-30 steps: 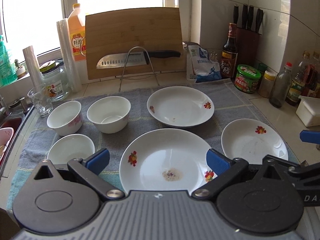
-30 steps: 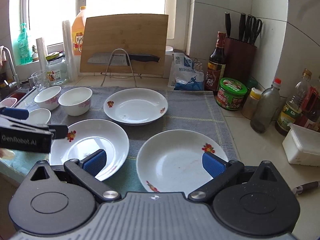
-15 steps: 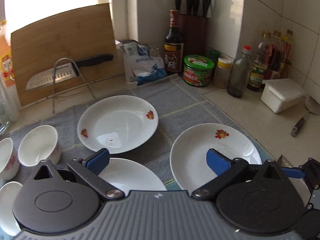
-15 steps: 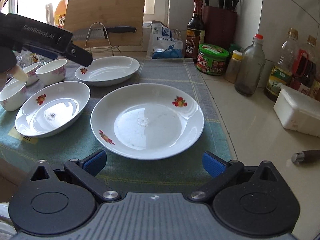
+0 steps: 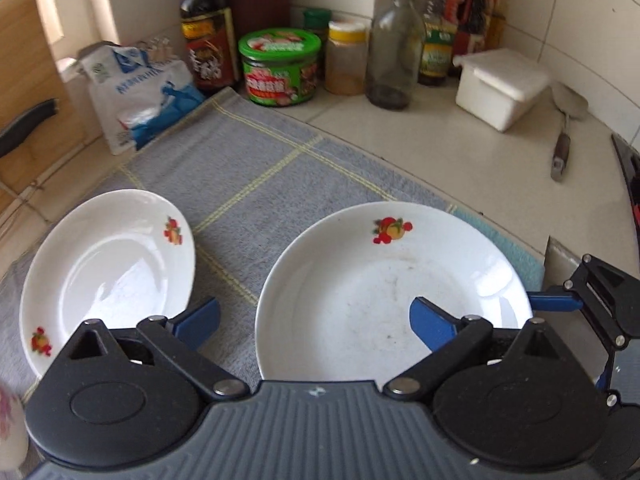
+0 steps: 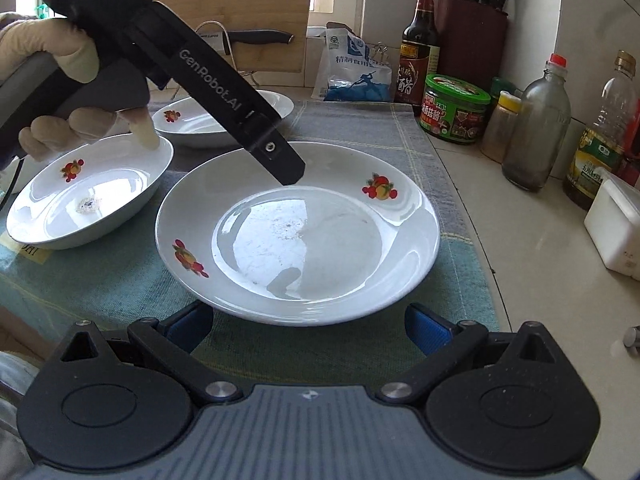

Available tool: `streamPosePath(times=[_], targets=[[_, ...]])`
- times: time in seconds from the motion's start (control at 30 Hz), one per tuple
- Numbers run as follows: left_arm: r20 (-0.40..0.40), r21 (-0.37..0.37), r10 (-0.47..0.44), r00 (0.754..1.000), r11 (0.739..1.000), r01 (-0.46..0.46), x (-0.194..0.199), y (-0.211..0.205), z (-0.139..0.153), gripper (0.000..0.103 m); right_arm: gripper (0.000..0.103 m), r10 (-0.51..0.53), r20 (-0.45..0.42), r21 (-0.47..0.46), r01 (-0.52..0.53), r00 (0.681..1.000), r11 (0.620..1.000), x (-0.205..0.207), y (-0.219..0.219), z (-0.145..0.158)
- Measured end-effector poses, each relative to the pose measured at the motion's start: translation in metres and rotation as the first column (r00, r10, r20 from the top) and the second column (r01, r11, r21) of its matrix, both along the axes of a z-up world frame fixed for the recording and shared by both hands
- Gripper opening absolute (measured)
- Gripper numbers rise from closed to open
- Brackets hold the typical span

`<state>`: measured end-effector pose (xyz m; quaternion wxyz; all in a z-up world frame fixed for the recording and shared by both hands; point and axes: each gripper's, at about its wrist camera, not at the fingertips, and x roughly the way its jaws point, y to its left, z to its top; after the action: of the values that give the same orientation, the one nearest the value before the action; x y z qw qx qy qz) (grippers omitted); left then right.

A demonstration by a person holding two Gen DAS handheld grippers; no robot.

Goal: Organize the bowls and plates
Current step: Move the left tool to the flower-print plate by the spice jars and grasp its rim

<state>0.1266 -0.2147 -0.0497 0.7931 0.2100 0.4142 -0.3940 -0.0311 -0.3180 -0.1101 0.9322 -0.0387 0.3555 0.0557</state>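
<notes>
A white plate with fruit prints [image 6: 298,224] lies on the grey-blue towel [image 6: 120,276], also in the left wrist view [image 5: 394,292]. My left gripper [image 5: 314,322] is open and hovers over that plate's left rim; its body [image 6: 224,92] reaches in from the upper left in the right wrist view. My right gripper [image 6: 308,326] is open just before the plate's near rim; its blue fingertips [image 5: 554,302] touch or nearly touch the plate's right edge. A second plate [image 6: 90,192] lies to the left, a third [image 6: 216,118] behind it, which also shows in the left wrist view [image 5: 106,272].
Along the tiled wall stand a dark sauce bottle [image 6: 418,50], a green-lidded jar [image 6: 454,108], a glass bottle [image 6: 536,128], an oil bottle [image 6: 602,136] and a white box [image 6: 616,228]. A knife block [image 6: 472,40], salt bag [image 6: 354,70] and cutting board [image 6: 240,16] stand behind.
Both grippers have closed in on the right-hand plate. The left gripper swung right over it; the right gripper dropped low to its near rim. Bowls have left the views.
</notes>
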Motion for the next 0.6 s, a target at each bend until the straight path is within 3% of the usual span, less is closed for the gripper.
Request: streamPosePath(times=[0.13,0.27,0.6], targets=[[-0.04,0.039,-0.077,0.996,0.996,0.078,0.009,-0.011,-0.01,0.089,0.103,0.011,0.004,0.02,-0.011,1.0,1.0,0.001,-0.002,-0.004],[-0.085,0.065,-0.132,0.988,0.988,0.138,0.014,-0.019,-0.017,0.086,0.103,0.031,0.035,0.024,-0.032,0.999,0.999,0.001,-0.003,-0.007],[-0.14,0.103,-0.167,0.976,0.978,0.182,0.031,-0.026,-0.023,0.072,0.103,0.048,0.028,0.01,-0.049,0.998,0.999,0.007,-0.004,-0.004]])
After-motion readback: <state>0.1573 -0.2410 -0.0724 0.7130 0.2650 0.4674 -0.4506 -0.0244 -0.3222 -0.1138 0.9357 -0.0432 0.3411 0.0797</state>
